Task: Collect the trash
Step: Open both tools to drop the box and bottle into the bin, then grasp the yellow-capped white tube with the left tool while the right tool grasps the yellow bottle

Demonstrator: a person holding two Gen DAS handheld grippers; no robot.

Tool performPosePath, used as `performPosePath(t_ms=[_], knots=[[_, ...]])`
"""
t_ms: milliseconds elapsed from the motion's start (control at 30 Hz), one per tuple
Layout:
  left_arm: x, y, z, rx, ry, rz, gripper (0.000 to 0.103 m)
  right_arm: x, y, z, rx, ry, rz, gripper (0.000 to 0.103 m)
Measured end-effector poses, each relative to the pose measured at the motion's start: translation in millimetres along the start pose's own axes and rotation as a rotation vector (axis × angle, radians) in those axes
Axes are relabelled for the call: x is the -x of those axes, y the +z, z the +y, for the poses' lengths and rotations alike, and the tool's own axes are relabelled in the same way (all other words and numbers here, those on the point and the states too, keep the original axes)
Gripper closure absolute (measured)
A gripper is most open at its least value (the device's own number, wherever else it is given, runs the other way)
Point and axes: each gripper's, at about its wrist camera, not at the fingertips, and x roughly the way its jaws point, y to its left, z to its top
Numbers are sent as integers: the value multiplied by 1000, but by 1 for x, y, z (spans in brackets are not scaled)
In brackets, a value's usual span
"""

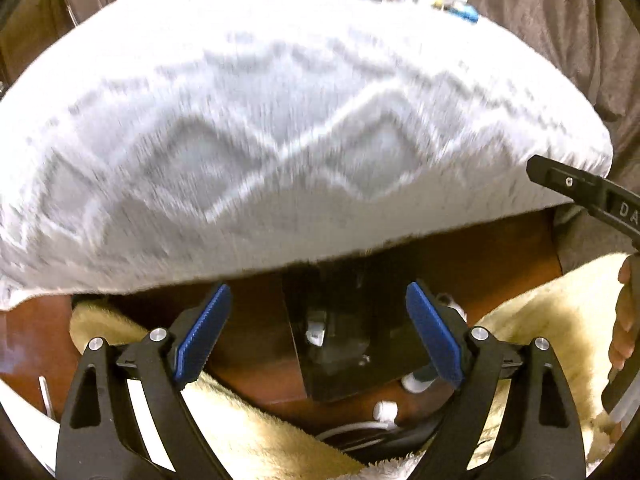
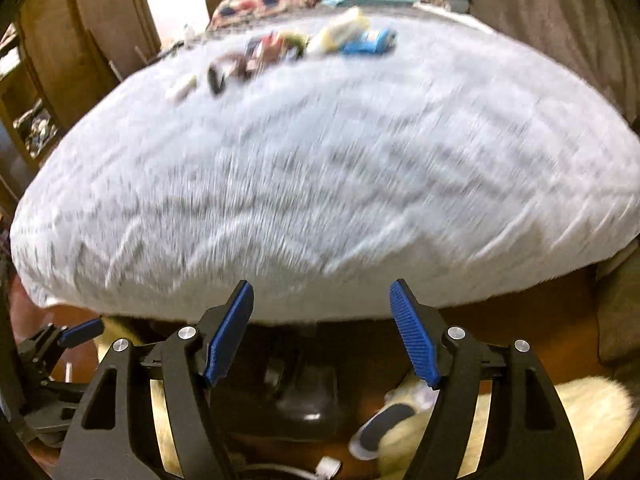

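"DA" – right gripper (cut off)

**Both grippers wide and empty**

The left gripper fills the bottom of its own view, blue pads spread apart with nothing between them. The right gripper sits likewise at the bottom centre of its view, jaws apart and empty. At the right edge of the left wrist view, a hand wraps a black handle.
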Motion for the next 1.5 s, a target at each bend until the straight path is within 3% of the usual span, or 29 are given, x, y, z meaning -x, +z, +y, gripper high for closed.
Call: performPosePath(t_ms=[367, 633, 800, 900, 1200, 1367, 1500], knots=[[43, 73, 9, 1, 58, -172, 18, 8, 55, 1, 13, -46, -110, 31], [40, 111, 16, -21, 63, -246, 18, -3, 99, -2, 11, -52, -145, 30], [24, 148, 17, -34, 93, -252, 20, -18, 130, -6, -4, -48, -153, 30], [10, 169, 21, -20, 112, -231, 27, -33, 150, -11, -31, -24, -140, 30], [-20, 219, 25, -10, 146, -216, 27, -74, 205, -12, -45, -27, -120, 30], [-38, 238, 29, 8, 142, -194, 28, -91, 219, -8, -48, -20, -111, 30], [-60, 249, 31, 11, 126, -153, 41, -104, 223, -1, -36, 4, -83, 31]])
